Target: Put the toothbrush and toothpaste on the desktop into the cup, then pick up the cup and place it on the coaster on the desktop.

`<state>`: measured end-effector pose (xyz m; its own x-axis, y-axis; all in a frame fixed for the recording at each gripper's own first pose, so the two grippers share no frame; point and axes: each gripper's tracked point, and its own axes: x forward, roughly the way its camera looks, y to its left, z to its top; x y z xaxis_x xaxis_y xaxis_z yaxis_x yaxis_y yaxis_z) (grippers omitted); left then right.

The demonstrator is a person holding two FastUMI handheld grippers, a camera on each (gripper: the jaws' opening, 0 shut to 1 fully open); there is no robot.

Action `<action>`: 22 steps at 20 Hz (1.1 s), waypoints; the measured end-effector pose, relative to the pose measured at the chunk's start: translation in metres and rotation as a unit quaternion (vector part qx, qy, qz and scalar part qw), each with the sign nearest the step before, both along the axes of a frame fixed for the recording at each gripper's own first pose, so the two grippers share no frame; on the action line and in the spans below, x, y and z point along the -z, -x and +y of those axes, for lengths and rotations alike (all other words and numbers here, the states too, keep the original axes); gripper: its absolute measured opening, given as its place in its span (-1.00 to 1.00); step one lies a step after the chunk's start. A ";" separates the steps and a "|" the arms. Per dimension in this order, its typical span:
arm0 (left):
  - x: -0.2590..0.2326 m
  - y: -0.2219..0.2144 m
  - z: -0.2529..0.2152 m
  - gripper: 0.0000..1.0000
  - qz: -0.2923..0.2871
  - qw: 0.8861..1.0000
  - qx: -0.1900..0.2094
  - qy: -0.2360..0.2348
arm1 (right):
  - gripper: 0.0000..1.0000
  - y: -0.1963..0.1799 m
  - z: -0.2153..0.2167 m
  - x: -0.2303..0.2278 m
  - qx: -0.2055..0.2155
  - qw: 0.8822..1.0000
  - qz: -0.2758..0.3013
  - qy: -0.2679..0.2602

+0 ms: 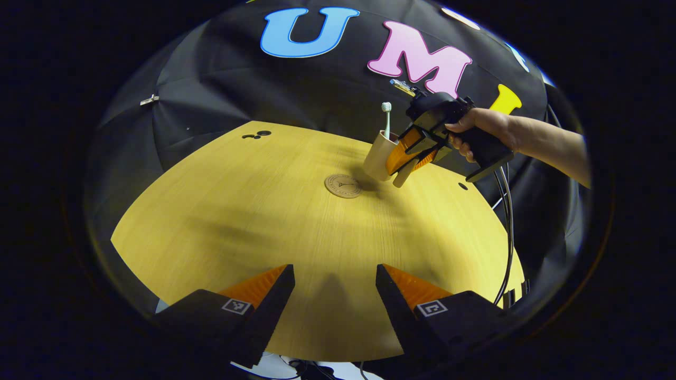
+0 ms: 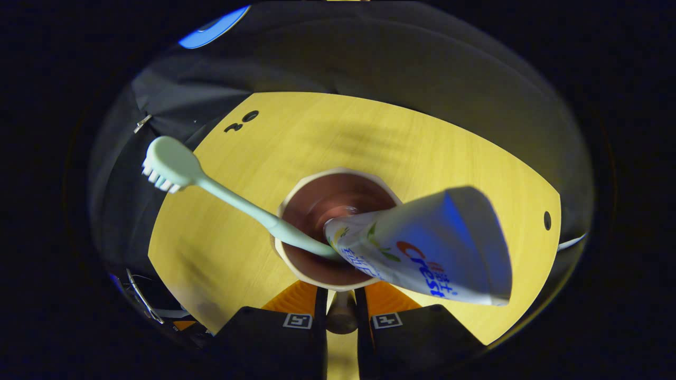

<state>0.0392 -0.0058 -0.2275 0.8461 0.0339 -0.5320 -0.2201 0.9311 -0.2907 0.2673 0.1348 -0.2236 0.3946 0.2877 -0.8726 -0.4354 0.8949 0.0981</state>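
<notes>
A beige cup (image 2: 296, 266) fills the middle of the right gripper view, seen from above. A pale green toothbrush (image 2: 211, 190) and a white toothpaste tube (image 2: 433, 248) both stand in it, leaning opposite ways. My right gripper (image 2: 342, 302) is shut on the cup's handle (image 2: 342, 315). In the left gripper view a hand holds that right gripper (image 1: 409, 158) with the cup (image 1: 377, 158) tilted, just right of the round wooden coaster (image 1: 343, 186); the toothbrush (image 1: 386, 113) sticks up from it. My left gripper (image 1: 335, 285) stands open over the near table edge, holding nothing.
The round yellow wooden table (image 1: 253, 221) has small dark holes at its far left (image 1: 256, 135) and at its right (image 1: 463, 186). Black cables (image 1: 507, 221) hang from the right gripper past the table's right edge. Black cloth walls surround the table.
</notes>
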 end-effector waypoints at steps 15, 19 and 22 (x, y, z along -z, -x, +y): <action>-0.002 0.031 0.044 0.96 -0.006 0.998 -0.055 0.035 | -0.48 0.018 0.050 0.030 -0.059 0.997 0.030 0.037; 0.004 0.038 0.045 0.96 -0.002 0.996 -0.068 0.054 | -0.48 0.017 0.049 0.036 -0.066 0.996 0.028 0.049; 0.003 0.039 0.045 0.96 0.001 0.996 -0.068 0.050 | -0.48 0.017 0.051 0.037 -0.065 0.996 0.031 0.051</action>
<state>-0.0001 0.0387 -0.2305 0.8362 0.0944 -0.5403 -0.3425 0.8593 -0.3798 0.2504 0.1859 -0.2605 0.3045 0.2420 -0.9213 -0.5447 0.8377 0.0400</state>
